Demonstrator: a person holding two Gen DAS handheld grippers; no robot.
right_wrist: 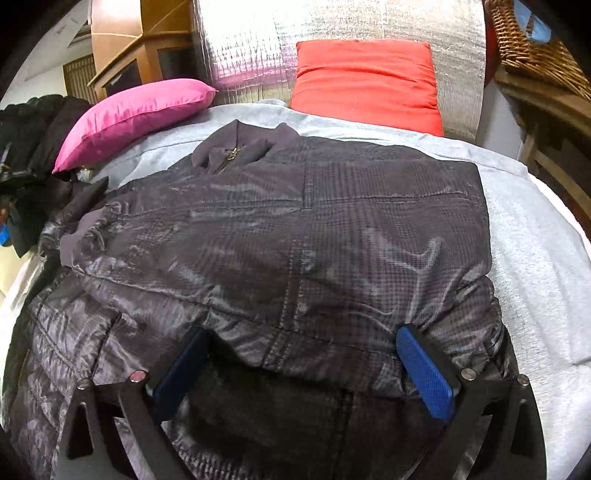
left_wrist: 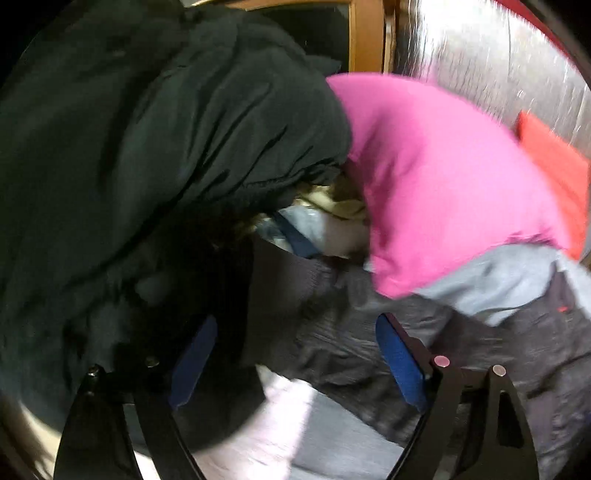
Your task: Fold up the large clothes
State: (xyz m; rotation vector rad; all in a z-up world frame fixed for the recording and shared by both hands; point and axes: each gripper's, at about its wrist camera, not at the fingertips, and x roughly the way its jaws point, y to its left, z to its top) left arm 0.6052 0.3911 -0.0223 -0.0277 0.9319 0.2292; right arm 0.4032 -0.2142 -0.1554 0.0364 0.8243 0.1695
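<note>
The dark checked jacket (right_wrist: 295,236) lies spread flat on a grey sheet (right_wrist: 535,258), which covers what looks like a bed, collar and zip pointing away toward the far end. Taking the jacket as the landmark: beyond its collar, a red cushion (right_wrist: 365,81) leans against a silvery quilted foil panel (right_wrist: 369,22). Off its far left corner rests a pink cushion (right_wrist: 136,114), and left of that sits a heap of black clothing (right_wrist: 33,125). Behind the pink cushion stands a wooden cabinet (right_wrist: 140,48). To the far right of the jacket, a wicker basket (right_wrist: 535,40) sits on wooden furniture.

The right tongs (right_wrist: 299,373) stand wide open at the jacket's near hem, the blue pads (right_wrist: 424,373) set on either side of a raised fold of fabric without pressing it.

The left wrist view is blurred. There the left tongs (left_wrist: 295,362) are also open, with nothing gripped; their blue pads (left_wrist: 399,362) hover over the jacket's (left_wrist: 369,332) left edge. A bulky black coat (left_wrist: 147,166) fills the space left of and above them, crowding that side. The pink cushion (left_wrist: 443,177) sits right beside the coat, with crumpled pale and yellowish items (left_wrist: 332,218) wedged in the gap between the two. The red cushion (left_wrist: 554,173) shows at the right edge.
</note>
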